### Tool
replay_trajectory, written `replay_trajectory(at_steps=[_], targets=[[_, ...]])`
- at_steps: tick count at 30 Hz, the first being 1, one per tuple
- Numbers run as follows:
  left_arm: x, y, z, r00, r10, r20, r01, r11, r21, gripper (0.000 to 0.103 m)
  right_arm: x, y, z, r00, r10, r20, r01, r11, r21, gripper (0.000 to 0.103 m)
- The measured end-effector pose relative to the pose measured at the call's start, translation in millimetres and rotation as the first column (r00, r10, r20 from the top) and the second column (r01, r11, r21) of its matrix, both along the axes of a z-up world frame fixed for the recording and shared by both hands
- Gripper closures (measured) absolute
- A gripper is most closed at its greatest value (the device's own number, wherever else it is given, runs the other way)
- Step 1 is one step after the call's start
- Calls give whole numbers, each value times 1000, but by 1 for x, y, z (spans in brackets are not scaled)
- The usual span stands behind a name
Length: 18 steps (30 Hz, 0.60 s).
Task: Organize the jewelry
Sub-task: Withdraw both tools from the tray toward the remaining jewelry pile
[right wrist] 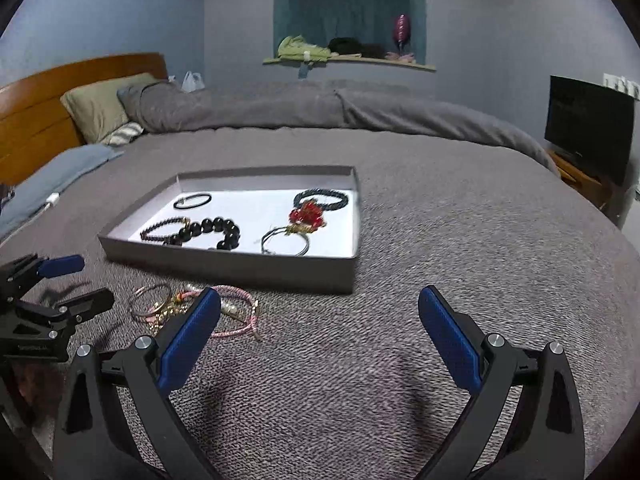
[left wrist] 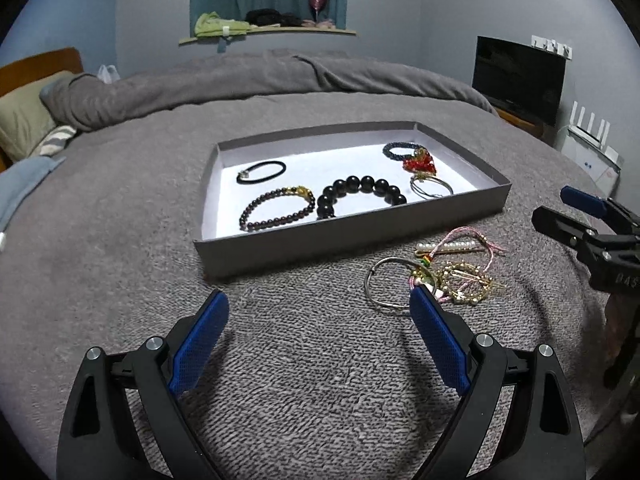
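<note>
Task partly done. Grey tray on the bed holds six pieces, among them a black bead bracelet and a red charm. A tangled pile lies on the blanket just beside the tray's near wall: silver bangle, pink cord, pearl clip, gold pieces. Left gripper and right gripper both hover over the blanket, fingers spread wide, holding nothing.

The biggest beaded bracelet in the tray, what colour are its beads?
Glossy black round beads, clearest in the left wrist view.
</note>
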<state>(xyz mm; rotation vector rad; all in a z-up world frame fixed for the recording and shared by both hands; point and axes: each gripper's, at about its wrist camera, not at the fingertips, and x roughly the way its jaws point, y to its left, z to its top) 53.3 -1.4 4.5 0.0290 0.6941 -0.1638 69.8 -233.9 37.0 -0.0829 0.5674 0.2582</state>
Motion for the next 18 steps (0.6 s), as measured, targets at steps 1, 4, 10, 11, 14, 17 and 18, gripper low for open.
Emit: replay_trajectory(at_steps=[1, 4, 10, 11, 14, 17, 18], targets=[[1, 0, -1, 1000, 0, -3, 0, 1000, -3, 12, 0, 2, 0, 1000, 7, -1, -7, 1000, -1, 5], [2, 1, -1, 1000, -8, -9, 8, 1000, -25, 12, 2, 6, -3, 999, 27, -17, -27, 1000, -6, 5], [2, 2, -1, 1000, -1, -7, 0, 1000, -20, 12, -3, 13, -4, 986, 157, -58, -154, 986, 65, 5], [3, 3, -1, 1000, 4, -10, -4, 1000, -19, 12, -4, 18, -4, 981, 186, -63, -181, 981, 72, 5], [4, 4, 0, 1000, 17, -7, -17, 1000, -12, 12, -9, 33, -7, 970, 234, -70, -232, 972, 34, 6], [2, 6, 2, 1000, 22, 0, -22, 1000, -1, 12, -12, 46, -10, 961, 261, -86, -262, 965, 6, 11], [1, 6, 3, 1000, 20, -1, -20, 1000, -5, 12, -13, 51, -12, 958, 270, -97, -271, 963, 8, 12]])
